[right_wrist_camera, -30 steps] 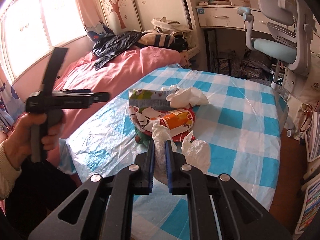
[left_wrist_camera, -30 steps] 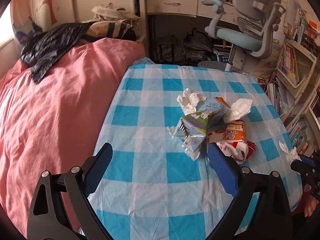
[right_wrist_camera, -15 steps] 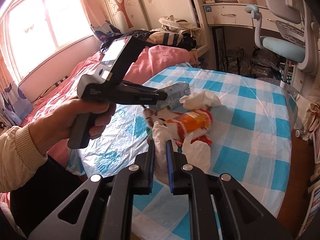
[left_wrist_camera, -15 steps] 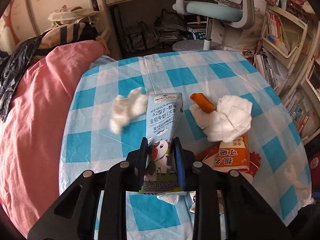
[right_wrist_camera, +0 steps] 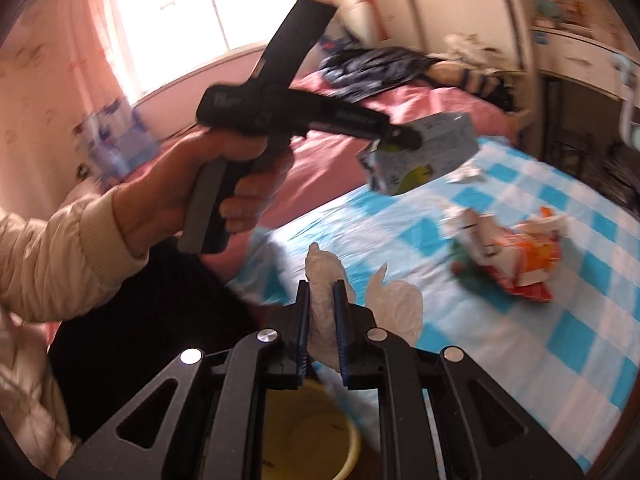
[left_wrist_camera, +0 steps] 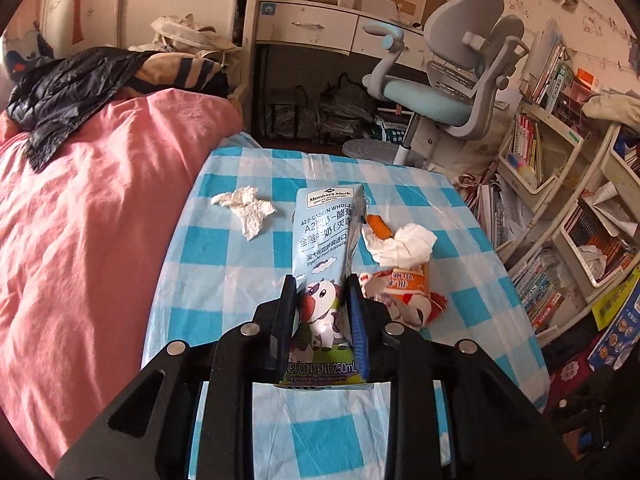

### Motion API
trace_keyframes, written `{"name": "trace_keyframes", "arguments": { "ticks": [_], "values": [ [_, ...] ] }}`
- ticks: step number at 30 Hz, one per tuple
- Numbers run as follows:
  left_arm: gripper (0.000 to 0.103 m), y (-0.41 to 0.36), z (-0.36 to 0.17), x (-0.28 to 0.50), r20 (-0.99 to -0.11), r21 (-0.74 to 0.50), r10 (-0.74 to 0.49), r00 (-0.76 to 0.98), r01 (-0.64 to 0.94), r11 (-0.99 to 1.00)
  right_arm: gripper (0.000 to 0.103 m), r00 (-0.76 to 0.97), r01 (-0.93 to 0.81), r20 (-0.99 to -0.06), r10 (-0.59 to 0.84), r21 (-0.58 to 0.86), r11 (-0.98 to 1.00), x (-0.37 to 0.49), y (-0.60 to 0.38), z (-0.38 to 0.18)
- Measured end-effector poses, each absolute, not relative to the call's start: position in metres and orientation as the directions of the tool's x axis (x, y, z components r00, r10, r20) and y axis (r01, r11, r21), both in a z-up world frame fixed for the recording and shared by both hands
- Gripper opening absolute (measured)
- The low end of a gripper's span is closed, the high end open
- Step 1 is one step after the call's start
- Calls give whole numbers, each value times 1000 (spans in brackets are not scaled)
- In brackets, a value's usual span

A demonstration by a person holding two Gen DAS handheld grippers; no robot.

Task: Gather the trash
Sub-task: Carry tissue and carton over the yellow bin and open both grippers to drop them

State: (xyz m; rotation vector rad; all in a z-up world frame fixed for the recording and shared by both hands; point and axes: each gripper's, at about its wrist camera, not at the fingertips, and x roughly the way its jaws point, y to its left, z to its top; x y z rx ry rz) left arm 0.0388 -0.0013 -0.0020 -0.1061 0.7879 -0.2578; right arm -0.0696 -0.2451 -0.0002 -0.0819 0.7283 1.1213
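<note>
Trash on the checked tablecloth (left_wrist_camera: 224, 280): the milk carton (left_wrist_camera: 326, 264) is clamped between the narrowed jaws of the left gripper (left_wrist_camera: 323, 308), pads pressing both sides of its lower half. A second ago those jaws stood wide and empty above the pile; half a second ago they had already closed on the carton. In the right wrist view the carton (right_wrist_camera: 424, 152) hangs clear above the cloth, held by the person's left hand (right_wrist_camera: 200, 192); half a second ago it was down among the pile. Crumpled tissue (left_wrist_camera: 246, 208) lies at ten o'clock of the carton, apart from the rest; it sat against the pile before. Orange snack wrapper (left_wrist_camera: 404, 292) and white tissue (left_wrist_camera: 408, 242) remain at three o'clock. Right gripper (right_wrist_camera: 322, 312) stays nearly shut on a thin clear plastic bag (right_wrist_camera: 396, 308), above a yellow bin (right_wrist_camera: 312, 432).
</note>
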Motion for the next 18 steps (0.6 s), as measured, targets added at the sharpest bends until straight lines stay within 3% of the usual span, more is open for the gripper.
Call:
{"name": "trace_keyframes", "arguments": {
  "ticks": [5,8,14,16,18],
  "values": [
    [24,16,-10,-15,-705,-204,-258,660,160,966,15,62,-880,-634,771,329,341,-104,-216,-23],
    [24,17,-20,-48,-727,-202,-257,637,159,966,23,-16,-896,-697,717,328,300,-123,-201,-40],
    [24,15,-54,-102,-809,-197,-234,540,127,972,56,84,-901,-801,593,193,389,-131,-203,-58],
    [24,12,-68,-116,-838,-197,-227,496,114,974,73,216,-858,-811,544,109,502,-120,-216,-57],
    [24,6,-82,-128,-865,-200,-234,445,122,972,84,366,-784,-808,461,-1,620,-107,-229,-53]
  ]
}}
